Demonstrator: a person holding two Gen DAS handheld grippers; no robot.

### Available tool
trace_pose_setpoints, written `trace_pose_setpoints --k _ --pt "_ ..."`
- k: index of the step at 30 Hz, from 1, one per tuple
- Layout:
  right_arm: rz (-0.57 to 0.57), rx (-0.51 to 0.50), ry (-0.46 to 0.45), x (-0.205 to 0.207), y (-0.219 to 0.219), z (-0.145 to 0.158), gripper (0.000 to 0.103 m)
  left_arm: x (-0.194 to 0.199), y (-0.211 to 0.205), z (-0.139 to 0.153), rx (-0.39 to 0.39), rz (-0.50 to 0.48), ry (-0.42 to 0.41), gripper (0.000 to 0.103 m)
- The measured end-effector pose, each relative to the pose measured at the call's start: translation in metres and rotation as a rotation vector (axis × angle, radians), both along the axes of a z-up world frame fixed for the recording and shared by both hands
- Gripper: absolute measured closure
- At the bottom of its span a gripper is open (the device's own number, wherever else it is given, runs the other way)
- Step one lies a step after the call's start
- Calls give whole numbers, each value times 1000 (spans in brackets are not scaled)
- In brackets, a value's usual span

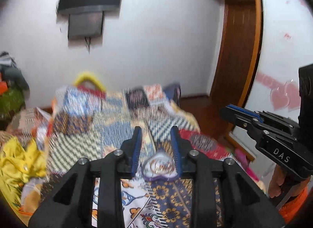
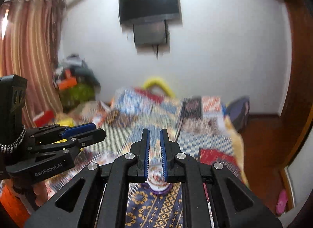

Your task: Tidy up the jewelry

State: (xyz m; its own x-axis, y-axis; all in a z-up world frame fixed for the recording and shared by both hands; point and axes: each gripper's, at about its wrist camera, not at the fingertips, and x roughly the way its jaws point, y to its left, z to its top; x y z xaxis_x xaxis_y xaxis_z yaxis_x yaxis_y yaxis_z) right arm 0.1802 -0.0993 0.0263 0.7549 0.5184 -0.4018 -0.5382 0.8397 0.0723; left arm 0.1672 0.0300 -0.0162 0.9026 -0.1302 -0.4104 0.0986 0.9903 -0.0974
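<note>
Left wrist view, lower centre: left gripper [image 1: 156, 134] with jaws spread, above a small purple-rimmed dish of rings [image 1: 159, 167] resting on the patchwork bedspread [image 1: 97, 130]. Right wrist view: right gripper [image 2: 155, 136], jaws narrowly parted and holding nothing, the same dish [image 2: 158, 183] lying at their base.

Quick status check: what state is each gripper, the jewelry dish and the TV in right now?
left gripper: open, jaws apart on either side of the dish.
right gripper: nearly closed, narrow gap, nothing visibly held.
jewelry dish: purple-rimmed, resting on the patterned bedspread, rings inside.
wall TV: screen dark.
</note>
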Motion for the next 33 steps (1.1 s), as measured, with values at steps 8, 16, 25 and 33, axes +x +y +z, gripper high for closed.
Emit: trace_pose_setpoints --k 8,16,25,33 --pt "-72 91 -211 -82 -23 42 77 -86 -9 47 -4 60 -240 55" --pt "-167 100 -328 -125 -23 47 25 -132 -19 56 28 112 -334 29" --pt "-282 131 -354 -136 -32 49 0 -149 -21 53 46 131 -347 11" --pt "-282 108 -336 -140 -32 45 0 -155 -25 50 44 128 -331 8"
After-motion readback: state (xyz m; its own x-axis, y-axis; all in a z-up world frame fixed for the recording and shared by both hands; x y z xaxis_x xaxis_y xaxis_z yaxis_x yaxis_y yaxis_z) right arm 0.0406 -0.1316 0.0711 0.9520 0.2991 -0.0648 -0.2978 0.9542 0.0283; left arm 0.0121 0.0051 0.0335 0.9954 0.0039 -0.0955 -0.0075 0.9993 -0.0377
